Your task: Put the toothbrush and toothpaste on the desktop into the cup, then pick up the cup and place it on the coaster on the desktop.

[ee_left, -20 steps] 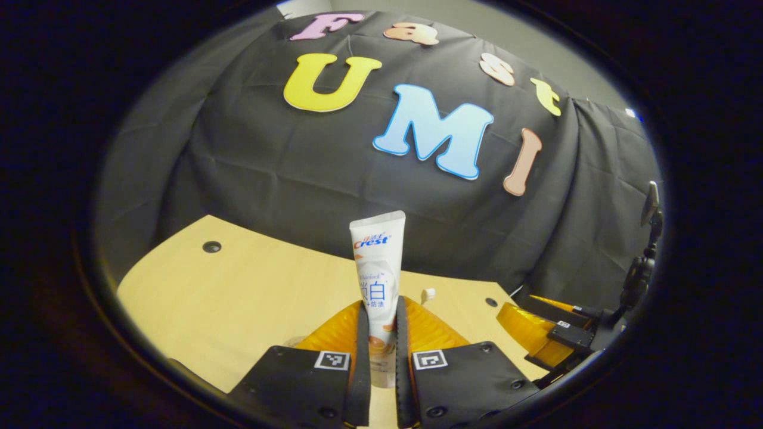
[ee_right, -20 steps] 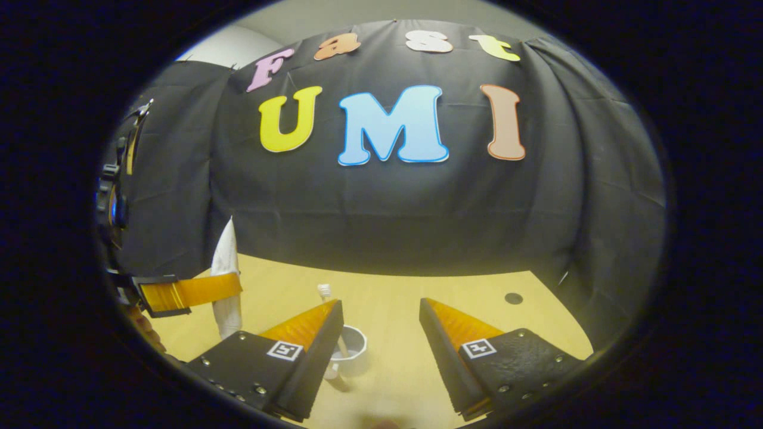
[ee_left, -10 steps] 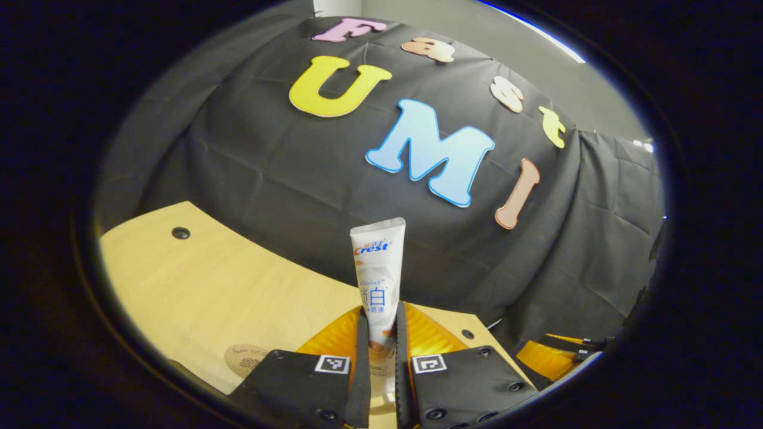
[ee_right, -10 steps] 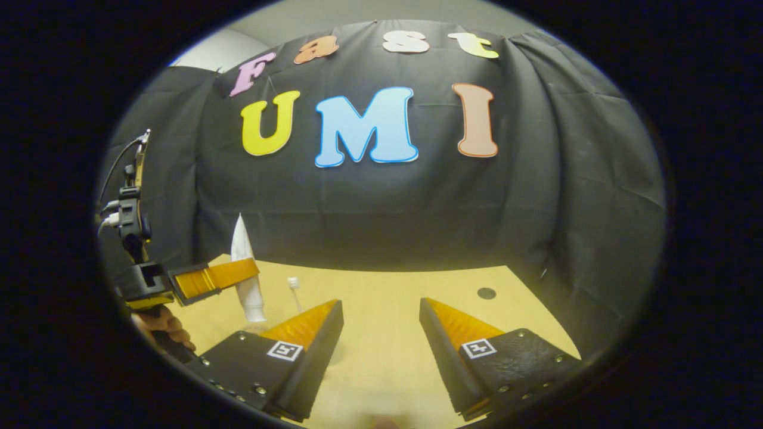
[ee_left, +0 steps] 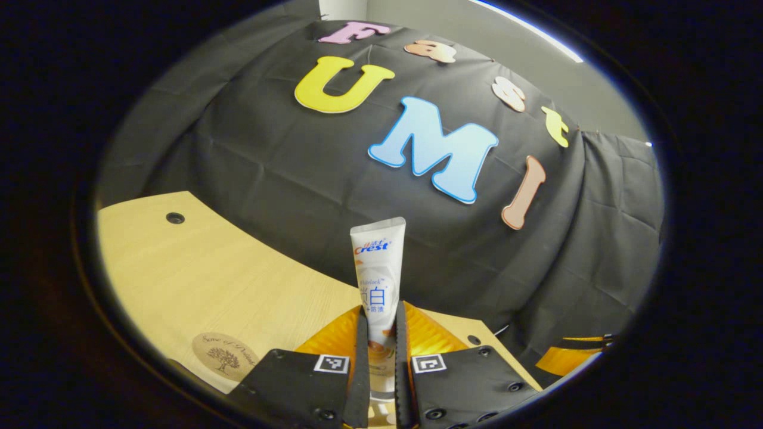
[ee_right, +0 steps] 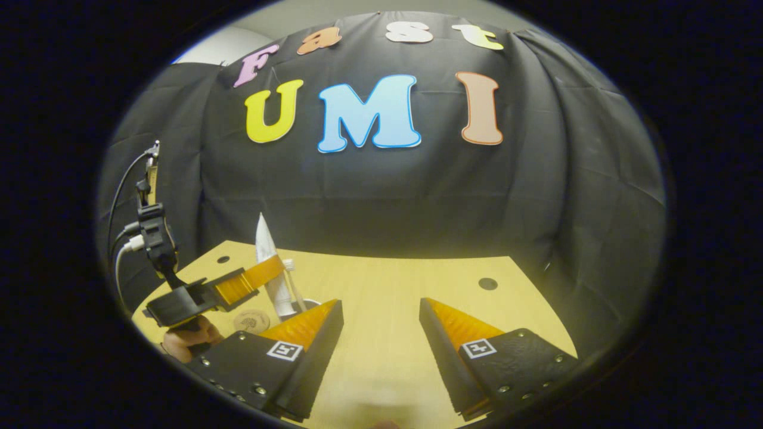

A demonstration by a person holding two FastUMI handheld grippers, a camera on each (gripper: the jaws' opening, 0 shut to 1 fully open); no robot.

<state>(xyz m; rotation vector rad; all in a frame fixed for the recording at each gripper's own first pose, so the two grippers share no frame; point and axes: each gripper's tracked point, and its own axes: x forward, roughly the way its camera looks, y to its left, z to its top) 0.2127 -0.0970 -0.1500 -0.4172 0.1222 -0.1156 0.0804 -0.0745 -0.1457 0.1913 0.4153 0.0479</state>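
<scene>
Left gripper view, left claw (ee_left: 378,322) clamping upright toothpaste (ee_left: 375,274), coaster (ee_left: 225,356) nearby

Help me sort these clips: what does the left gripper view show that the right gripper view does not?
The left gripper view adds the toothpaste's broad printed face, clamped in the left gripper, and the coaster's tree print. The right gripper view adds the open right gripper, the toothbrush head and the hand holding the left gripper. Both share the toothpaste, coaster and table.
</scene>
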